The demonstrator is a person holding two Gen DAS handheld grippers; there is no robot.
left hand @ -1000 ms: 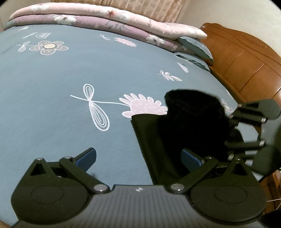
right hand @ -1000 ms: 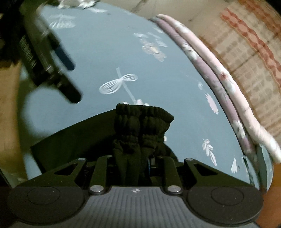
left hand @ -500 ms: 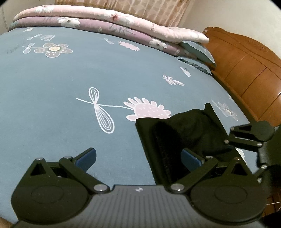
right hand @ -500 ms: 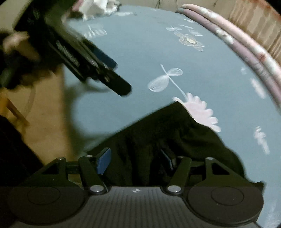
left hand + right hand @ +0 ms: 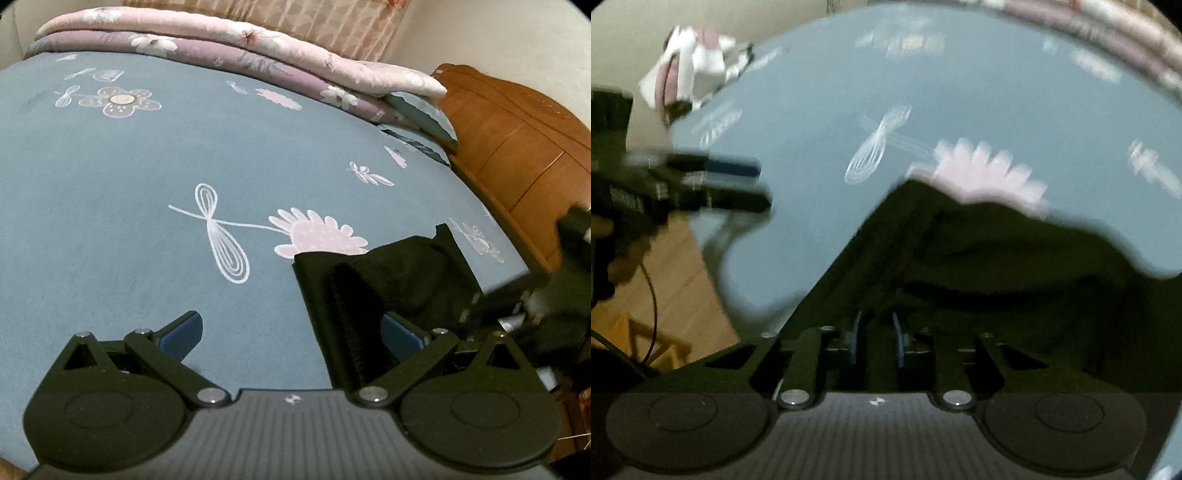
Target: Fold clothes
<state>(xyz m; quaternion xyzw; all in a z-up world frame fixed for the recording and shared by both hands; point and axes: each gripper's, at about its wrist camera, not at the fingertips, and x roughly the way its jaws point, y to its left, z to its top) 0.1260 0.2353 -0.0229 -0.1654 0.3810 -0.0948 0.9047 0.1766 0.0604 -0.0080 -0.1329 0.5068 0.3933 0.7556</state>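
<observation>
Lying right of the wide-open left gripper [image 5: 291, 332], garment [image 5: 388, 280] runs away from it; right gripper [image 5: 877, 339], just closing, nearer, grip unclear

Our left gripper [image 5: 291, 328] points down at a slant, its jaws spread wide with nothing pressed between the blue pads [image 5: 183, 330]. Our right gripper [image 5: 877, 338] tips steeply down; its jaws have just been closing, now nearly together on dark cloth.

Dim indoor light, strong fisheye bending at the edges; the right wrist view is motion-blurred throughout.
</observation>
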